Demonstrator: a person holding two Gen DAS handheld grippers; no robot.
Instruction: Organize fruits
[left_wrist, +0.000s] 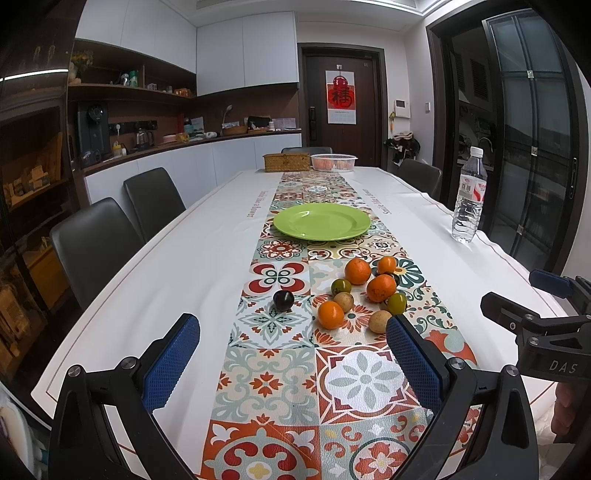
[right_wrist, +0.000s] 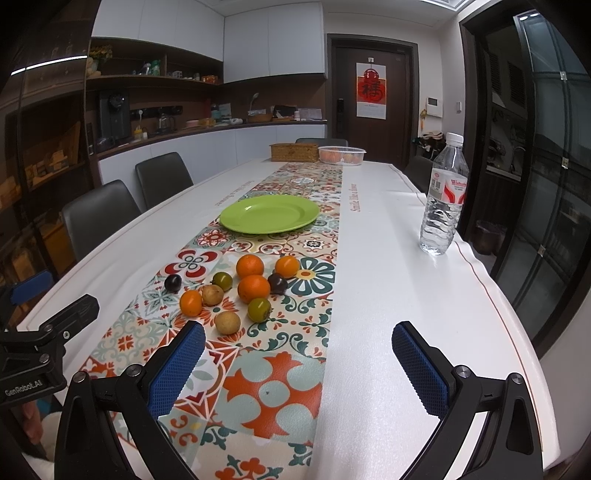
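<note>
On your table (left_wrist: 177, 258): loose fruits (left_wrist: 364, 291), green plate (left_wrist: 321, 221) bare — nothing sorted yet. Left tool (left_wrist: 293, 343) and right tool (right_wrist: 299, 347) both spread, holding nothing. Next, pinch your nearest fruit.

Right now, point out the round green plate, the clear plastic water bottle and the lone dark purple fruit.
round green plate (left_wrist: 321, 221), left wrist view, centre.
clear plastic water bottle (right_wrist: 445, 195), right wrist view, label.
lone dark purple fruit (left_wrist: 283, 299), left wrist view, middle.

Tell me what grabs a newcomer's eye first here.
A loose cluster of small orange, green, tan and dark purple fruits lies on the colourful patterned tile-print table runner. Beyond it sits an empty round lime-green plate. A clear plastic water bottle stands at the table's right edge.
</note>
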